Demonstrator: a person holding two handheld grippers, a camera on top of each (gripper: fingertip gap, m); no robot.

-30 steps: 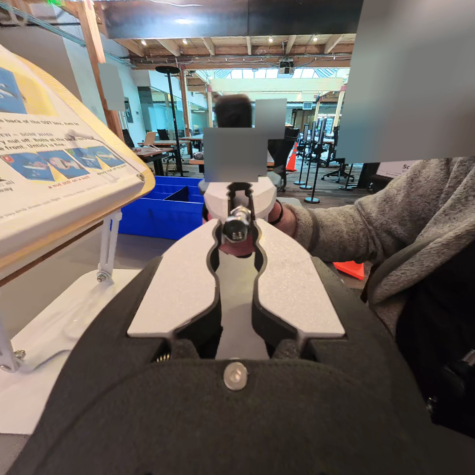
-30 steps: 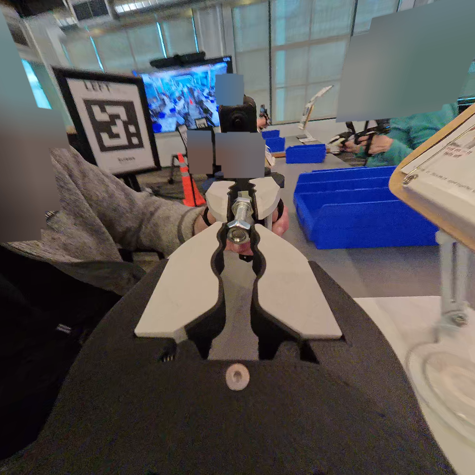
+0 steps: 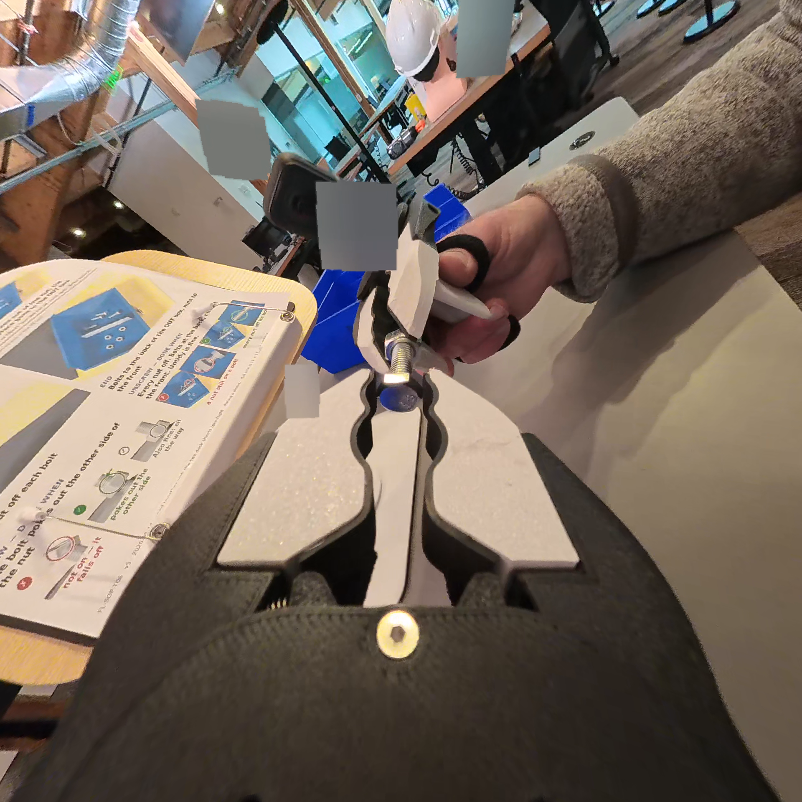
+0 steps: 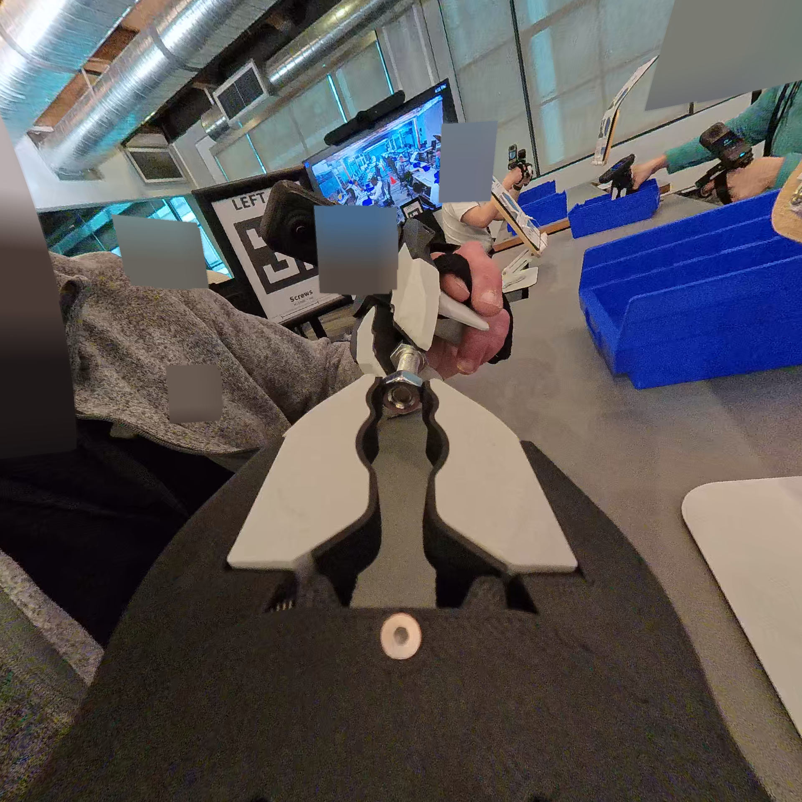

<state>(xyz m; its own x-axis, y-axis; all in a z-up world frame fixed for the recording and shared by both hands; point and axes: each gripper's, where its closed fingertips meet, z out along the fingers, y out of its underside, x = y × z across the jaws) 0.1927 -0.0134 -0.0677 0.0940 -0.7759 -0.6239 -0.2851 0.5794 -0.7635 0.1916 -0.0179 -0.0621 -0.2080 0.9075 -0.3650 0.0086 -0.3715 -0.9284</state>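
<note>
Left gripper (image 3: 397, 392) is closed on the head of a steel bolt (image 3: 401, 353); both fingertips press against the head's sides. The bolt's threaded shank runs straight ahead from those tips into the right gripper (image 3: 397, 343), which faces it tip to tip.

Right gripper (image 4: 401, 392) is closed on a hex nut (image 4: 401, 381) threaded on the bolt (image 4: 408, 358). The nut sits at the very tips of the fingers, gripped on its flats. From this side the bolt's end shows inside the nut, and the shank leads on to the left gripper (image 4: 401, 347), whose tips hold the far end.

The bolt thus spans the short gap between the two tools, held above the grey table (image 4: 607, 434).

Surroundings: an instruction board (image 3: 130, 390) stands just left of the left gripper. Blue bins (image 4: 694, 304) sit on the table, well right of the right gripper. A hand (image 3: 499, 295) holds the right gripper's grip.
</note>
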